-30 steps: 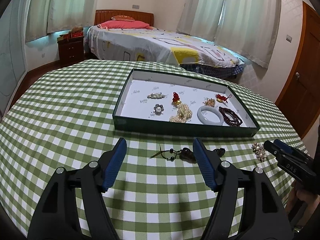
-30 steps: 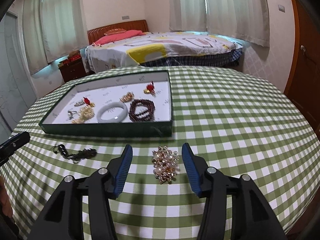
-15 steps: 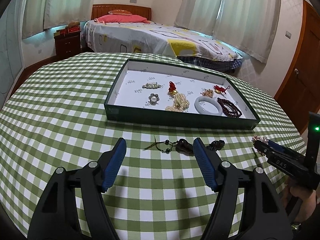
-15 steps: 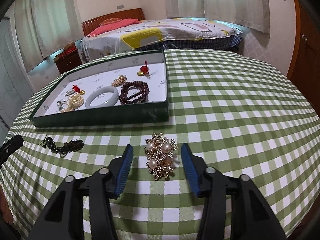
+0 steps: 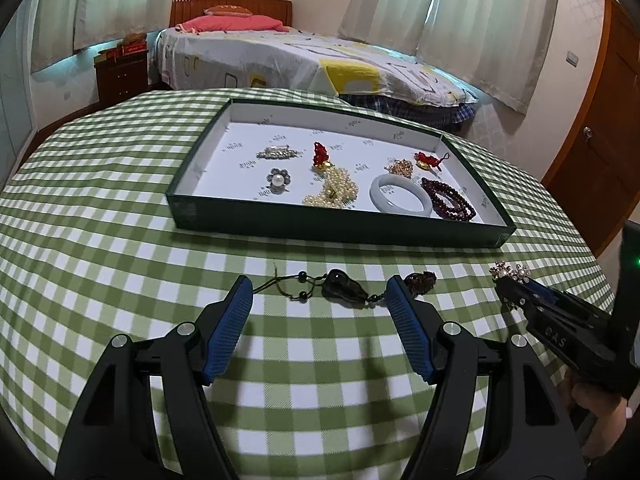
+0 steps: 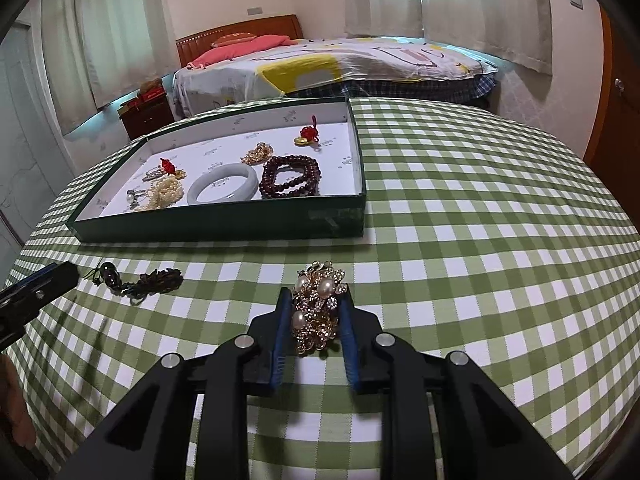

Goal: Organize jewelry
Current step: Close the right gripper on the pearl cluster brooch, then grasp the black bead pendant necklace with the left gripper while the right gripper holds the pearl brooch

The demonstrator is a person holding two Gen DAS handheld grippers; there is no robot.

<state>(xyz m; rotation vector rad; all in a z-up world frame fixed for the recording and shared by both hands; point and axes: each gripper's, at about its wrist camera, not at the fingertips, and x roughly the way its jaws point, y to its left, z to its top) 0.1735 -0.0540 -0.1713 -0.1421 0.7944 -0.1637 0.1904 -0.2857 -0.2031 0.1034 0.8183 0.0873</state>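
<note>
My right gripper (image 6: pixel 314 300) is shut on a gold brooch with pearls (image 6: pixel 318 312), low over the checked tablecloth; the brooch also shows in the left wrist view (image 5: pixel 512 271). My left gripper (image 5: pixel 320 292) is open, its fingers either side of a dark pendant on a black cord (image 5: pixel 344 287), which lies on the cloth and also shows in the right wrist view (image 6: pixel 140 278). The green tray (image 5: pixel 340 226) beyond holds several pieces: a white bangle (image 5: pixel 401 199), dark red beads (image 5: pixel 448 204), a pearl strand (image 5: pixel 334 192), and brooches.
The round table's edge falls away close behind both grippers. The tray's front wall (image 6: pixel 224 226) stands between the grippers and the pieces inside. A bed (image 5: pixel 304 64) and a wooden door (image 5: pixel 600 132) lie beyond the table.
My right gripper moved forward around the pearl brooch and shut on it. My left gripper moved closer to the dark pendant and stayed open.
</note>
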